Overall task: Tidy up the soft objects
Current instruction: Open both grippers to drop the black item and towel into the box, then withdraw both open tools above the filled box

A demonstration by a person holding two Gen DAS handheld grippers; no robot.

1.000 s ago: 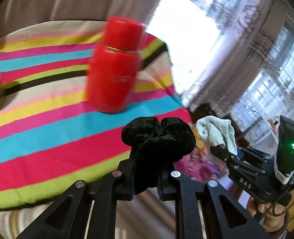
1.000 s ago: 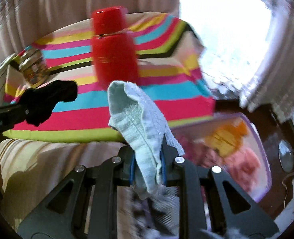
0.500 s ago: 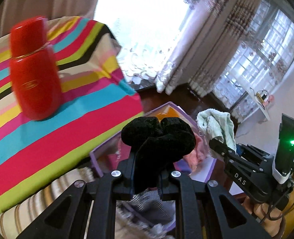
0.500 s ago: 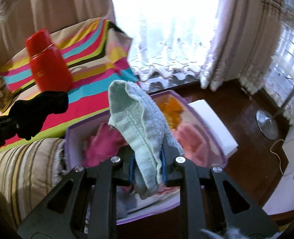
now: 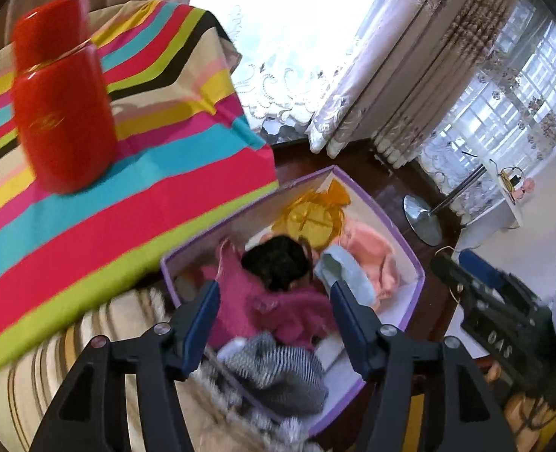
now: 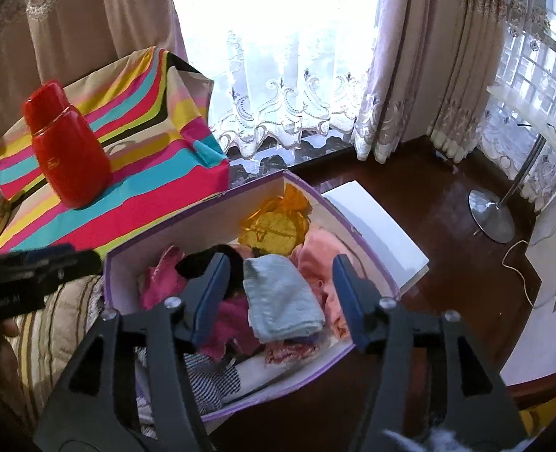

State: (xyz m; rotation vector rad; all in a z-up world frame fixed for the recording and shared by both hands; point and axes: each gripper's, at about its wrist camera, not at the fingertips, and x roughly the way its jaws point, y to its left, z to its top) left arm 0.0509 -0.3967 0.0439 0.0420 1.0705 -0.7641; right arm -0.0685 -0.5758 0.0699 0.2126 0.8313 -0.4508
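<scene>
A purple-edged box sits on the floor beside the couch, holding several soft things. A black cloth lies in it on a magenta garment. Beside it rests a pale green towel, next to a peach cloth and an orange bundle. My left gripper hangs above the box, jaws opening, nothing between the pads. My right gripper hovers over the towel, jaws opening, pads clear of it.
A red flask stands on a striped cloth at the left. A striped cushion lies below it. A white lid leans by the box. A lamp base and curtains are beyond, on dark floor.
Both grippers swung right from the striped cloth to over the box. Both jaws spread; the black cloth and the pale green towel dropped out into the box.
</scene>
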